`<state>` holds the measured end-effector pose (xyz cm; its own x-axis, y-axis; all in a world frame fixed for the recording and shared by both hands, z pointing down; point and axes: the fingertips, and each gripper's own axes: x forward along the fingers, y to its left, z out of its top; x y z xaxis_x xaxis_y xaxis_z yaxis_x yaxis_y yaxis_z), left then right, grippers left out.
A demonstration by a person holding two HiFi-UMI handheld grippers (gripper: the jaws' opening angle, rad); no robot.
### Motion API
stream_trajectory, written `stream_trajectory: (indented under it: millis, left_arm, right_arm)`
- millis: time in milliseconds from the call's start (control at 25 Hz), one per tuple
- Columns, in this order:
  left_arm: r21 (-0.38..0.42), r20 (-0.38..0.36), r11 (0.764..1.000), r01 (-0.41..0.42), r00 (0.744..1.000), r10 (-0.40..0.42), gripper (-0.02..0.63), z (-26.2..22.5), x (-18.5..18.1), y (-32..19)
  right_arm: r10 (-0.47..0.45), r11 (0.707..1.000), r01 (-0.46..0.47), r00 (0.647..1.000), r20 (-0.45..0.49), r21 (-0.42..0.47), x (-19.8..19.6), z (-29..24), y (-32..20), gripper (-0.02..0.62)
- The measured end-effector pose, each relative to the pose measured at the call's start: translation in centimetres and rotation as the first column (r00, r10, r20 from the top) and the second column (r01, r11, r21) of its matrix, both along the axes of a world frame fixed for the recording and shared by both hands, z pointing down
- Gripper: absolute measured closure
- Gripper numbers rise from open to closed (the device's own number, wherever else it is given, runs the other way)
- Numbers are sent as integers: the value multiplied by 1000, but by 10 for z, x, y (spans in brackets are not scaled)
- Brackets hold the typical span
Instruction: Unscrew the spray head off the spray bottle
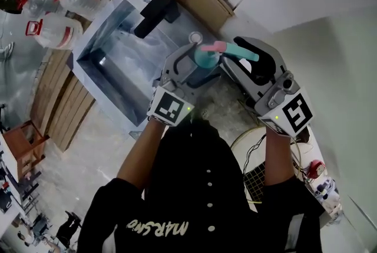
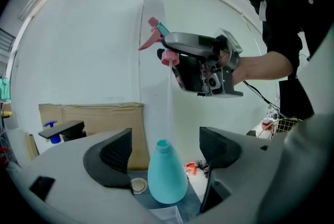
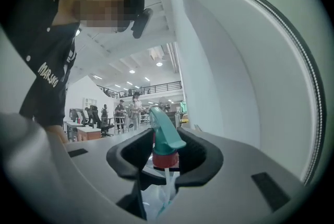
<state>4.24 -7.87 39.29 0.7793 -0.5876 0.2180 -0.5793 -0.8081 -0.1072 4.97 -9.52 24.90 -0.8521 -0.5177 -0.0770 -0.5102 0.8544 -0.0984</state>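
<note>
Spray head (image 3: pixel 166 137) is seen detached, carried above and to the right of the open-necked spray bottle (image 2: pixel 166 178) in the left gripper view. Right gripper (image 3: pixel 168 157) is clamped partway shut on the head's red collar, with the dip tube (image 3: pixel 166 178) hanging below. The bottle is framed upright between the jaws of the left gripper (image 2: pixel 166 151). These jaws are held apart with a gap on either side, though contact lower down cannot be ruled out.

Spray head (image 1: pixel 227 48) beside teal bottle (image 1: pixel 204 59)
</note>
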Motion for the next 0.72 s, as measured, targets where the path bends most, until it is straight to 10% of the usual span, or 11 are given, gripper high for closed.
stream_trajectory:
  millis: [320, 720]
  left_arm:
    - [44, -17, 997, 58, 998, -57, 216, -40, -18, 18]
    - [109, -79, 974, 199, 978, -191, 574, -106, -62, 55]
  right_arm:
    - [36, 999, -36, 999, -7, 36, 8, -28, 9, 443]
    - [178, 984, -177, 984, -8, 19, 25, -38, 42, 442]
